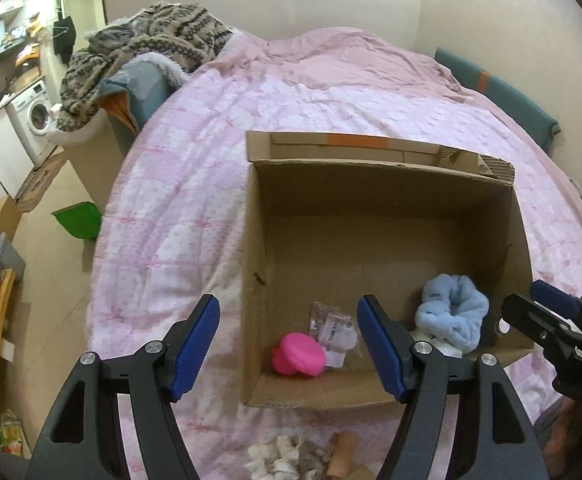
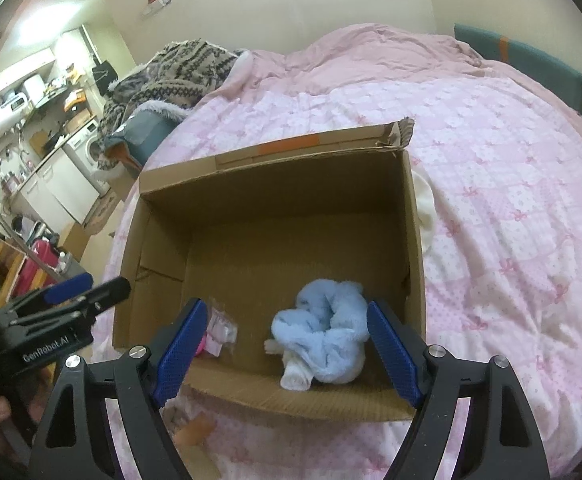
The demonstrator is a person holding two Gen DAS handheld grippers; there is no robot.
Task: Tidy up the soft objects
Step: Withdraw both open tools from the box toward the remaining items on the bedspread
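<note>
An open cardboard box (image 1: 383, 216) sits on a bed covered with a pink patterned quilt (image 1: 195, 200), with 2 hand-held grippers poised above its near edge. The left gripper (image 1: 289, 346) hangs over the box's near left corner, its blue-padded fingers (image 1: 195, 344) spread wide with nothing between them. The right gripper (image 2: 283, 350) stands over the near right part of the box, its jaws also wide apart and empty.

Inside, a light blue fluffy cloth (image 2: 325, 340) lies crumpled on the floor of the box by the near wall, towards the right side, with a white piece (image 2: 295, 376) tucked beneath it. A pink round object (image 1: 299, 354) rests near the left inner corner, touching a small clear plastic packet (image 1: 333, 332) just beside it.

Outside the box, a whitish fabric bundle (image 1: 279, 458) and a brown cardboard tube (image 1: 341, 456) lie on the quilt at the near side. A white cloth (image 2: 425, 204) shows against the box's right outer wall. A patterned knit blanket (image 1: 151, 44) is heaped beyond the bed's far left corner.
</note>
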